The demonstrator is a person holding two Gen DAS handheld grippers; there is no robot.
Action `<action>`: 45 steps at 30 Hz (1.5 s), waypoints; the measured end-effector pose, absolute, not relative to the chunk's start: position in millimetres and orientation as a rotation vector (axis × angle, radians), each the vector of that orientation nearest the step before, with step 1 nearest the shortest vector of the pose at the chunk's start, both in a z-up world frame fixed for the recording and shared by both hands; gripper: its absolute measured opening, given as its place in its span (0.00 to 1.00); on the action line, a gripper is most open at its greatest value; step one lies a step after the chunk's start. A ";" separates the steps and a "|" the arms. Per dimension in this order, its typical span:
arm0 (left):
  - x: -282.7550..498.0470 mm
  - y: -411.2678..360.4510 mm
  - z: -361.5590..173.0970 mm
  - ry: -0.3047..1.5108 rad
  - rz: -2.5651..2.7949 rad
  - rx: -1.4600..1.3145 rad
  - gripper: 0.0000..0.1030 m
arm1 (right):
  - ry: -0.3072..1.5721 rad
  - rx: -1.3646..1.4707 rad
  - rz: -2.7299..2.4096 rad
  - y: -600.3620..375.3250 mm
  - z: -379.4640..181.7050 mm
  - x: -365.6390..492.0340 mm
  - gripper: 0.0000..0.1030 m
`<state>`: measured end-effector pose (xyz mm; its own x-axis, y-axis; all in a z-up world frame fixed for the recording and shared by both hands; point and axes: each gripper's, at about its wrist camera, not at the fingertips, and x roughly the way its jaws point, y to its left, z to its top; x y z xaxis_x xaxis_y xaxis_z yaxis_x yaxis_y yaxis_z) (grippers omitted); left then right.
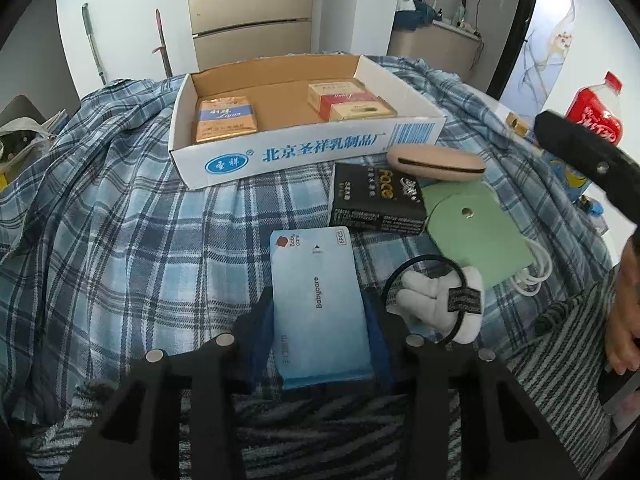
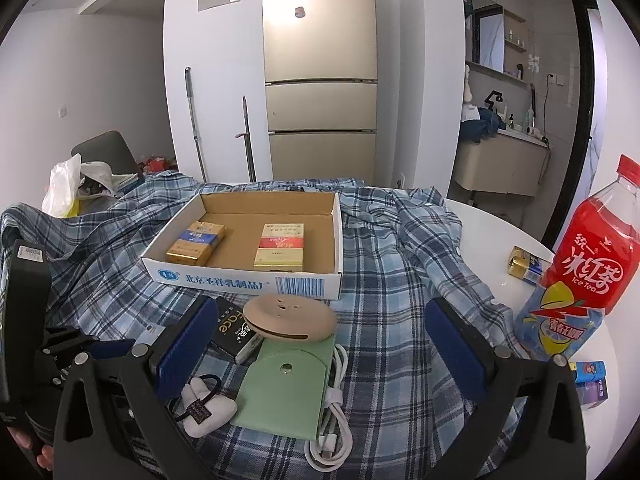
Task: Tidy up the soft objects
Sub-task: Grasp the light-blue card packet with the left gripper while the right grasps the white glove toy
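Observation:
My left gripper (image 1: 320, 320) is shut on a light blue Babycare wipes pack (image 1: 318, 304), held low over the plaid cloth (image 1: 120, 220). A white cardboard tray (image 1: 280, 156) with several small boxes stands beyond it. A white plush hair tie (image 1: 436, 300) lies to the pack's right, next to a green pouch (image 1: 476, 236), a black box (image 1: 378, 200) and a beige case (image 1: 436, 164). My right gripper (image 2: 320, 336) is open over the green pouch (image 2: 288, 392) and beige case (image 2: 290, 316). The hair tie (image 2: 204, 404) lies by its left finger.
A red ice tea bottle (image 2: 584, 272) stands on the white table at the right, with small cartons (image 2: 526, 266) beside it. A white cable (image 2: 332, 420) lies under the pouch. A plastic bag (image 2: 66, 188) sits at the far left. A fridge (image 2: 320, 80) stands behind.

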<state>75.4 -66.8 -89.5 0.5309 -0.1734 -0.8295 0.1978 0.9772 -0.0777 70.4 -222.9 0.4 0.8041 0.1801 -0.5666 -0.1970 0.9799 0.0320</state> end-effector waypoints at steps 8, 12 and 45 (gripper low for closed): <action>48.9 -54.7 -53.6 0.731 -0.202 -0.022 0.40 | 0.620 -0.041 0.240 -219.7 0.2 71.2 1.00; 28.5 -51.6 -33.3 0.557 -0.149 -0.010 0.40 | 0.690 -0.121 0.391 -209.0 -1.4 70.8 1.00; 10.1 -45.8 -20.7 0.448 -0.100 -0.003 0.40 | 1.009 -0.317 0.613 -139.6 -62.3 62.8 0.48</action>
<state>10.1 -45.8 -20.7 0.8964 -0.0974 -0.4323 0.0962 0.9951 -0.0247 62.8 -139.6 -62.3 0.3862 0.3302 -0.8613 -0.6122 0.7902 0.0284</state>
